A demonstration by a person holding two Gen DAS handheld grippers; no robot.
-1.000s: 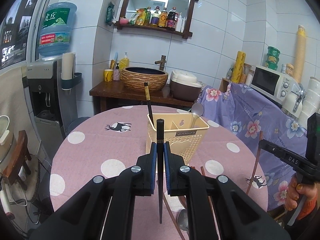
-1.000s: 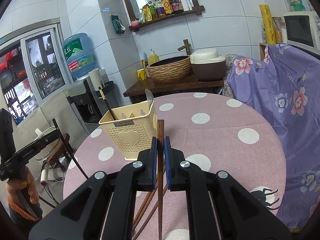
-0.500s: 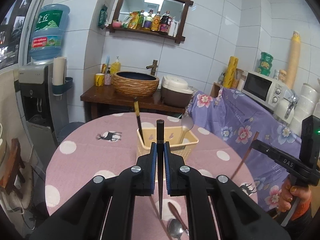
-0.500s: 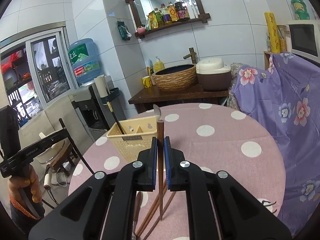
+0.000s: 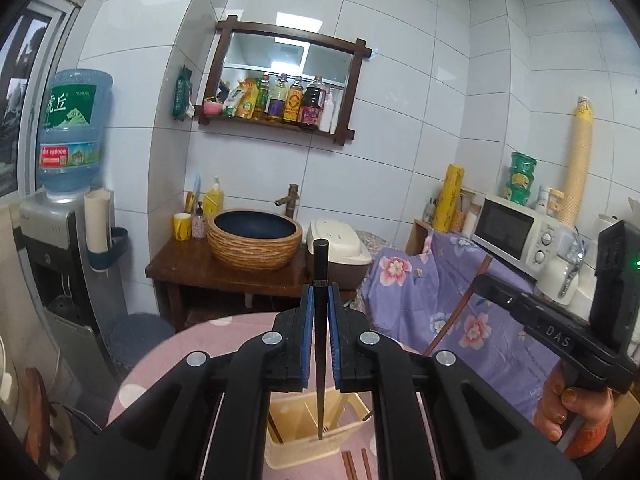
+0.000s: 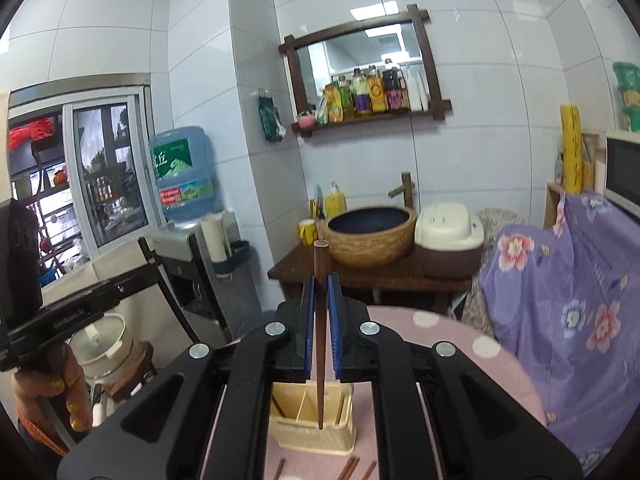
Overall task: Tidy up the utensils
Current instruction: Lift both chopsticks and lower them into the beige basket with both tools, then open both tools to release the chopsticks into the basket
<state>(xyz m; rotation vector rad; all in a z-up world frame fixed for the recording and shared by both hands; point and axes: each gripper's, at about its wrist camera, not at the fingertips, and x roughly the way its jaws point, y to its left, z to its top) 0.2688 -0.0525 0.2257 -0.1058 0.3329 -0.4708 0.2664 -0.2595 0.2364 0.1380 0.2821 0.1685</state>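
Here both tongs pinch upright chopsticks: black chopstick (image 5: 321, 320), brown chopstick (image 6: 320, 320).

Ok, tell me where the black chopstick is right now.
The black chopstick stands upright, clamped in the left gripper, its tip hanging above the cream utensil holder at the left wrist view's bottom centre.

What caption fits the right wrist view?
Right gripper shut on a brown chopstick, held above the cream utensil basket on the polka-dot table.
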